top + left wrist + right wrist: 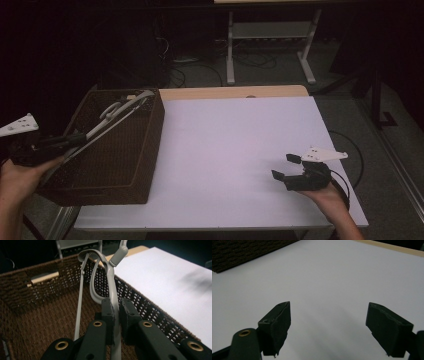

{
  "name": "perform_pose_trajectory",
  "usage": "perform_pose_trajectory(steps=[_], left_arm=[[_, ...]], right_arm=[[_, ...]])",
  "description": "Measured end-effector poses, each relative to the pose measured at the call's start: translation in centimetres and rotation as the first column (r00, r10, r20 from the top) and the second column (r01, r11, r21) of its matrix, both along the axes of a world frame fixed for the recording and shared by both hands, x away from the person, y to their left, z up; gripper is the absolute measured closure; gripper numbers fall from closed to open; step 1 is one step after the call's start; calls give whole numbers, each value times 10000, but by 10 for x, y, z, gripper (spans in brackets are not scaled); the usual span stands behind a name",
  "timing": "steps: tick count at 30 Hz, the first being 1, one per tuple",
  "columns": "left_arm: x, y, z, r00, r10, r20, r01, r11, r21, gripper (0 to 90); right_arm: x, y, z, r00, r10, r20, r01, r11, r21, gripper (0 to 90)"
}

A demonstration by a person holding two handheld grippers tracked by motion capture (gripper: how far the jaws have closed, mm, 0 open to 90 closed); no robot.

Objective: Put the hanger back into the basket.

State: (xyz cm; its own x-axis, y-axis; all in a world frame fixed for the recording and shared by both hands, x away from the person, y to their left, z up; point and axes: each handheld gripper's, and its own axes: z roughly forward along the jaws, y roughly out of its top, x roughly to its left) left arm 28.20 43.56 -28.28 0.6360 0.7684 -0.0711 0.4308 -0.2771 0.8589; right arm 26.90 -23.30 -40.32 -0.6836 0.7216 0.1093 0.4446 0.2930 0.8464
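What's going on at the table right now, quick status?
Left gripper shut on white hanger over the basket. Right gripper open, empty, above the white table. Nothing in the way.

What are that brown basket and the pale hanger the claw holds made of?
The basket looks like woven wicker or rattan, matte brown: open weave shows in its walls. The hanger seems smooth grey-white plastic with a dull sheen, possibly coated metal.

Each claw, left and right, is matte black with blocky, flat-faced jaw pads on thick rounded arms, each arm carrying brass-ringed screw holes. A pale grey three-cornered plate with small dark dots tops each one. A black cable loops from the right claw. Both forearms are bare, without sleeves.
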Motion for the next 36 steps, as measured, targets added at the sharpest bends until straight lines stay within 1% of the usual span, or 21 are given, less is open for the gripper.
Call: perform_pose_trajectory(steps=[5,7,13,14,17,20,23,25,27,28,29,30,33,36], left_arm=[[7,-1,-8,9993,54,-359,-47,9998,205,827],[10,-1,-11,9984,-29,-560,44,9996,269,826],[18,-5,-18,9959,-46,-905,83,9991,414,826],[19,-6,-21,9948,-74,-1013,111,9993,363,825],[22,-7,-25,9932,-93,-1159,157,9984,546,824],[24,-6,-29,9926,-13,-1218,96,9976,680,818],[25,-3,-31,9940,43,-1094,11,9988,496,798],[24,-2,-30,9950,141,-990,-100,9991,419,699],[24,-2,-28,9957,48,-928,-18,9995,322,664],[23,-2,-28,9964,105,-839,-83,9996,266,625],[23,-3,-27,9964,108,-838,-92,9998,198,600],[22,-3,-26,9969,71,-784,-62,9999,111,580],[21,-7,-21,9981,49,-613,-61,9998,-193,463],[20,-15,-16,9995,-37,-306,21,9986,-531,375]], right_arm=[[0,0,0,10000,-23,-2,23,10000,0,194],[0,0,0,10000,-24,10,24,10000,-15,195],[-1,0,1,10000,-27,59,28,10000,-25,194],[-1,0,1,10000,-30,61,30,10000,-13,194],[-1,-1,1,10000,-51,70,51,10000,-8,194],[-1,-1,1,10000,-67,49,67,10000,-11,194],[-1,-1,1,10000,-53,66,53,10000,-9,194],[-1,-1,1,10000,-65,63,65,10000,13,194],[-1,-1,1,9999,-73,76,73,10000,14,194],[-1,-1,2,9999,-79,78,78,10000,15,193],[-1,-1,2,9999,-80,90,79,10000,17,193],[-1,-1,2,9999,-72,110,71,10000,6,191],[-1,-1,4,9999,-58,131,58,10000,18,187],[0,0,8,9997,-38,244,37,10000,46,179]])
